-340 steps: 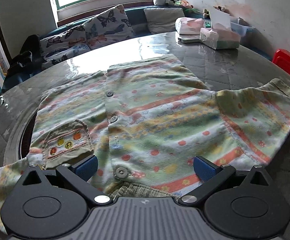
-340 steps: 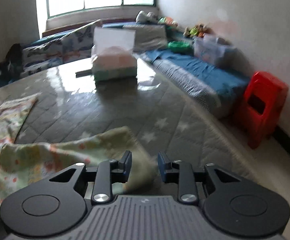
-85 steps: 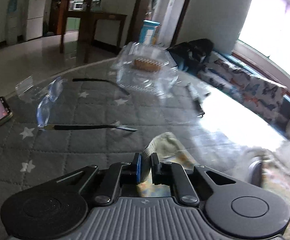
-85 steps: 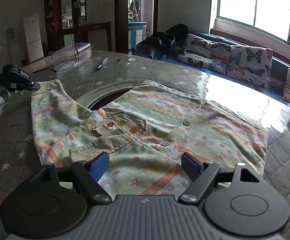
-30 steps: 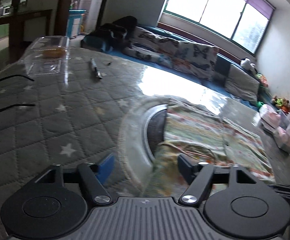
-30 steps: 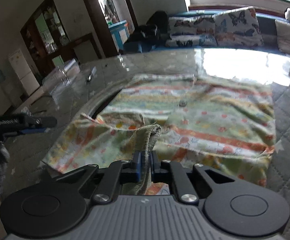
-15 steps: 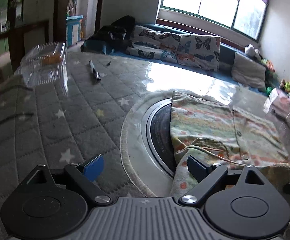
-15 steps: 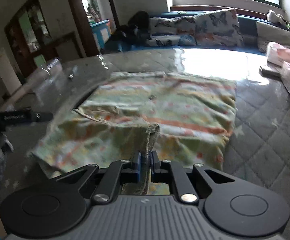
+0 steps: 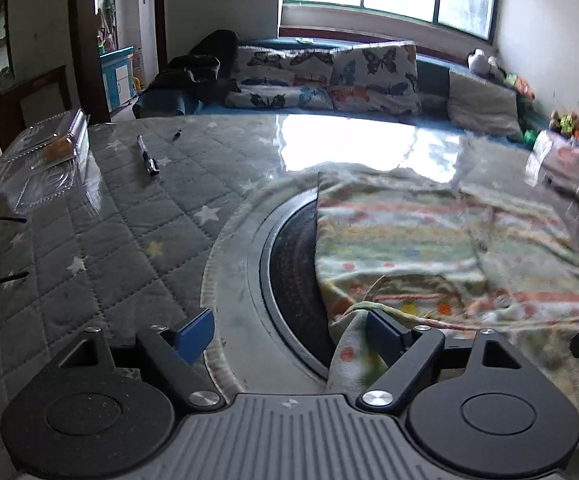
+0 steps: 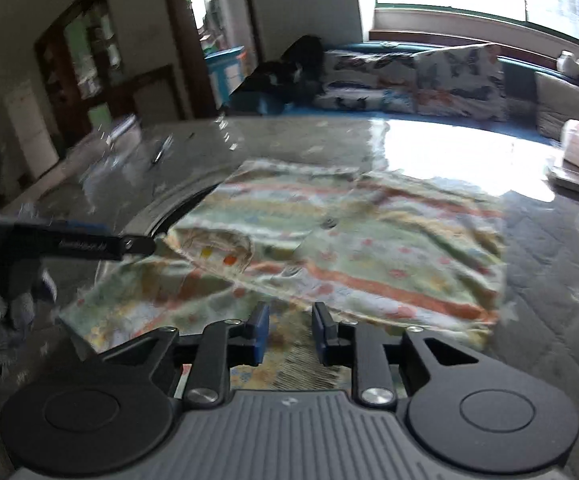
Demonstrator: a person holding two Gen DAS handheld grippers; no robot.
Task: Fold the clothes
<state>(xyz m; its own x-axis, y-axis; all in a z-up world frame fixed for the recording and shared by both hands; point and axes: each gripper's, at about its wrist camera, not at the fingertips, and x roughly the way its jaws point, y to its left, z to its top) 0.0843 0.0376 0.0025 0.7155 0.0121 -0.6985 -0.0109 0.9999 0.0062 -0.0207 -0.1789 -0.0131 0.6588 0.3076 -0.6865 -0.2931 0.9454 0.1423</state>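
On the far left of my bench (image 9: 101,236), which has a grey quilted cover with stars, sit a clear plastic clamshell box (image 9: 45,160) and a pen (image 9: 147,156); further right a round recessed plate (image 9: 289,268) is set into the bench; the striped, spotted child's shirt (image 9: 429,240) lies flat over its right half and on towards the right edge.

My left gripper (image 9: 289,330) hovers at the shirt's near corner with its jaws spread wide, holding nothing; half a second ago it was a little further back, so it has crept in, and a fold of cloth now brushes its right finger.

My right gripper (image 10: 287,334) has just let go; a moment ago its jaws were pinched on the collar edge, and now they stand narrowly parted and empty above the near hem; the sleeve it carried lies folded across the shirt's front.

I judge one side fold done, with the next grasp falling to my left gripper.
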